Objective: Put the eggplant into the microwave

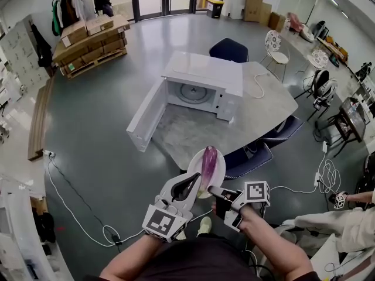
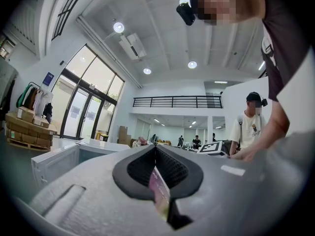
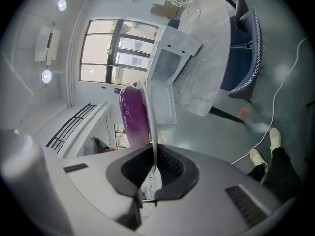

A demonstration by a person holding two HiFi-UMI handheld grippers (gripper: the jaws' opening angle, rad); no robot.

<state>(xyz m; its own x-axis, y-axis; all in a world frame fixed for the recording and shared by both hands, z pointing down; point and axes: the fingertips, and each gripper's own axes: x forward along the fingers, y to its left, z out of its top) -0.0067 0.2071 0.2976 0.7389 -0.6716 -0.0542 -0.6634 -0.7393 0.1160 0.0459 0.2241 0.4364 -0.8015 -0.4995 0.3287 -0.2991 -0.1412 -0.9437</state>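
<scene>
A purple eggplant [image 1: 208,163] lies on a white plate [image 1: 220,167] held in the air in front of the table. My left gripper [image 1: 195,184] is shut on the plate's near left rim [image 2: 160,198]. My right gripper [image 1: 212,191] is shut on the near right rim, so the plate [image 3: 153,127] shows edge-on there, with the eggplant [image 3: 133,114] on its left side. The white microwave [image 1: 202,86] stands on the table beyond the plate. Its door [image 1: 145,115] hangs wide open to the left, and the empty cavity with its turntable [image 1: 192,92] shows.
The microwave sits on a pale marble table [image 1: 258,107] with a white cord on it. Blue chairs [image 1: 249,156] stand at the table's near right edge and another at the far side. Cables [image 1: 76,215] lie on the grey floor. A seated person [image 1: 343,224] is at the right.
</scene>
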